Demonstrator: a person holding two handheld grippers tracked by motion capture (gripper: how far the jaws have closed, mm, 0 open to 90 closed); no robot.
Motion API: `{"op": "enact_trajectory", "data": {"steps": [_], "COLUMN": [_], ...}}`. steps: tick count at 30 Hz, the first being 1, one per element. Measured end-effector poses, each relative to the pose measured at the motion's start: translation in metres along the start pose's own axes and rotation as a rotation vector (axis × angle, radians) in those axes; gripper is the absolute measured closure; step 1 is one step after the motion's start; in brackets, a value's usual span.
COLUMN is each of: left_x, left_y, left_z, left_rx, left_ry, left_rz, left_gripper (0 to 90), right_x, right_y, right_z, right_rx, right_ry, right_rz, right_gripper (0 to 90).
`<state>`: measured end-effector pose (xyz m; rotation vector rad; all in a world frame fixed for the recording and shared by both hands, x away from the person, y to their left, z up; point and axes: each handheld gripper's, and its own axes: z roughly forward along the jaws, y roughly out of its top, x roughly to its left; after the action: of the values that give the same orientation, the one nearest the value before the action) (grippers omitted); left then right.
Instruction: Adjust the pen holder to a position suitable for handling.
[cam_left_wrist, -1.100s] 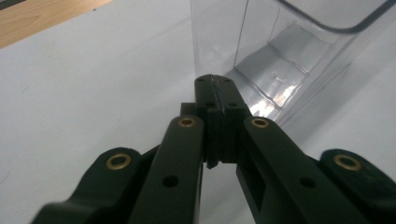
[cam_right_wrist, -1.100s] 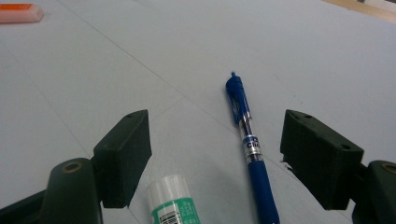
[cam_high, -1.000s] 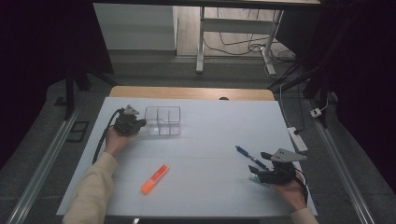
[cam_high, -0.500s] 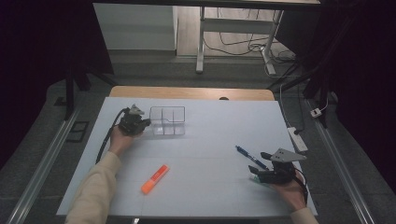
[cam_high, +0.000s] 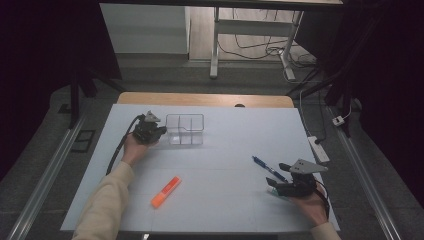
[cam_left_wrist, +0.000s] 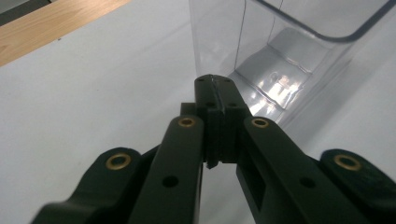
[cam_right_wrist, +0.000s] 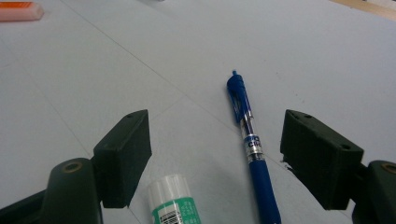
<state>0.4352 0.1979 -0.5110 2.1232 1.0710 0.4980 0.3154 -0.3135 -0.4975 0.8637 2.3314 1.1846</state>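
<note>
hugging clear organiser (cam_high: 185, 129) wall, left gripper (cam_high: 159, 131) shut, open tabletop (cam_high: 225, 175) nearby

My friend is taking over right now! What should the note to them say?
Left gripper: shut, empty, its tips at the clear plastic organizer near the table's far side.
Right gripper: open, low over the table, with the blue pen and a glue stick lying between its jaws, neither gripped.
Orange highlighter lies loose on the white tabletop, near the front.
Done: nothing is in the organizer yet.
Left: probably picking up pen, glue stick and highlighter and putting them into the organizer.
</note>
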Motion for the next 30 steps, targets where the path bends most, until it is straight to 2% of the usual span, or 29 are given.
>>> {"op": "enact_trajectory", "data": {"steps": [24, 30], "left_x": [-0.019, -0.03], "left_y": [0.017, 0.022], "left_z": [0.016, 0.021], "left_rx": [0.014, 0.019], "left_ry": [-0.01, -0.015], "left_rz": [0.038, 0.069], "left_gripper": [89.2, 89.1], "right_x": [0.001, -0.001], "right_y": [0.0, 0.0], "right_z": [0.0, -0.001], "right_rx": [-0.002, -0.007], "right_ry": [-0.002, 0.005], "right_rz": [-0.002, 0.004], "right_gripper": [24.1, 24.1]}}
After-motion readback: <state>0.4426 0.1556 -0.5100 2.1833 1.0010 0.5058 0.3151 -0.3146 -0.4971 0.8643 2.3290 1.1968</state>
